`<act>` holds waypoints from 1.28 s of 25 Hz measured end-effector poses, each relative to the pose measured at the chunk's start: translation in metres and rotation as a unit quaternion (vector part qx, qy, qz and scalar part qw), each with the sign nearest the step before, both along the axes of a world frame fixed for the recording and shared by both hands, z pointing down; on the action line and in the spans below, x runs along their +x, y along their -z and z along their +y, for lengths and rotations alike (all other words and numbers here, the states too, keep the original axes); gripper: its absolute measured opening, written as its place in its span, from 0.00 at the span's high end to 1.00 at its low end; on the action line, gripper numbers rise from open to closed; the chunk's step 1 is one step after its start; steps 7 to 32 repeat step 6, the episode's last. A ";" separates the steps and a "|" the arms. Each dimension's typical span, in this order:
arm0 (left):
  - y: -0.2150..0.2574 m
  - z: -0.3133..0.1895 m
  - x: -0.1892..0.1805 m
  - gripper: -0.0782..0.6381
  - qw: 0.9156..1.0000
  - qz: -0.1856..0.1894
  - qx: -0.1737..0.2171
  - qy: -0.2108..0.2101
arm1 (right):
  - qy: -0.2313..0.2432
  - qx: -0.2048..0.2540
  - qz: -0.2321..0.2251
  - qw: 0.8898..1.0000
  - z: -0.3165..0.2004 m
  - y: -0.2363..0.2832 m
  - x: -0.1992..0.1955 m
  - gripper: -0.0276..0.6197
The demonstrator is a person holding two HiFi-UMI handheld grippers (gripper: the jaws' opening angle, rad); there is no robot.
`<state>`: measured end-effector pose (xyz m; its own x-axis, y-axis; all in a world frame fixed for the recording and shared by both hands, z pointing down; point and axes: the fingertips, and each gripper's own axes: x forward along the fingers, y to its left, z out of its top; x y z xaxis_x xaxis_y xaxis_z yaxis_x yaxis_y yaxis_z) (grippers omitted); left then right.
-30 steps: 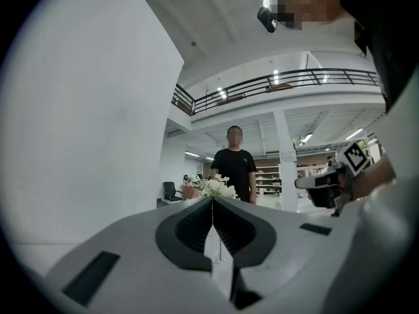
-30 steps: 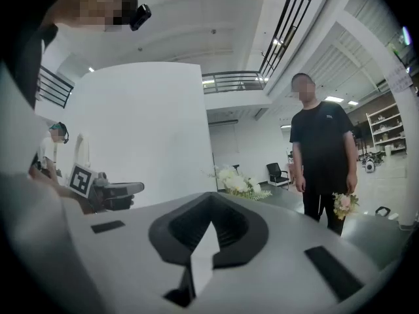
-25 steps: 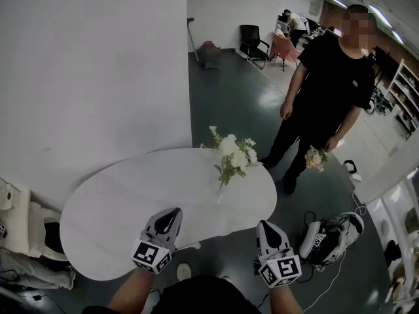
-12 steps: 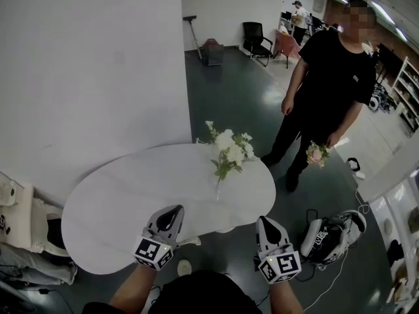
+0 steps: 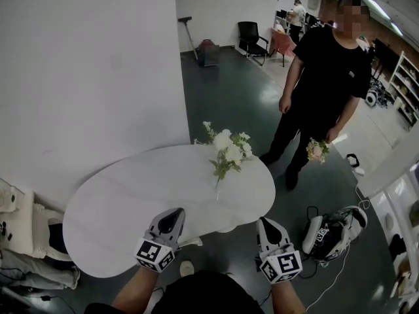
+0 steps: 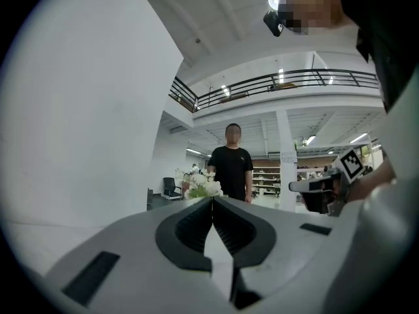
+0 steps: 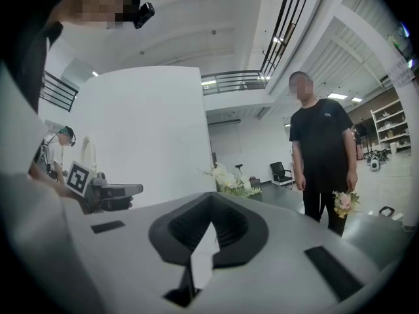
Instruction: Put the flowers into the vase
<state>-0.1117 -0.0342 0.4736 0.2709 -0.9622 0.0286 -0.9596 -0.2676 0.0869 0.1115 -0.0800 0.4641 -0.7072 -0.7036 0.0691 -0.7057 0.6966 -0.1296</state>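
White flowers [image 5: 227,150] stand in a clear glass vase [image 5: 217,191] on the right half of a white oval table [image 5: 124,201]. Beyond the table a person in black [image 5: 324,77] holds a small pink bouquet [image 5: 317,150] low at one side. My left gripper [image 5: 173,214] is shut and empty at the table's near edge. My right gripper [image 5: 265,224] is level with it off the table's near right, also shut and empty. The left gripper view has its closed jaws [image 6: 211,199] pointing at the flowers [image 6: 203,187]. In the right gripper view the flowers [image 7: 226,177] and the bouquet [image 7: 344,201] show past the closed tips [image 7: 211,195].
A white partition wall [image 5: 85,70] rises behind the table's left. A black-and-white backpack [image 5: 334,231] and cables lie on the dark floor at right. A black chair [image 5: 247,34] stands far back, shelving [image 5: 402,84] at the right edge, and white cloth items [image 5: 19,221] at left.
The head view has drifted slightly, so the table sits a bit lower left in frame. Both grippers, the vase and the standing person keep their places.
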 end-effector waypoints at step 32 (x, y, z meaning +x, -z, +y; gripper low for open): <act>-0.003 -0.001 0.002 0.87 1.000 0.001 0.000 -0.006 | -0.006 0.002 0.005 1.000 0.001 0.000 0.003 0.93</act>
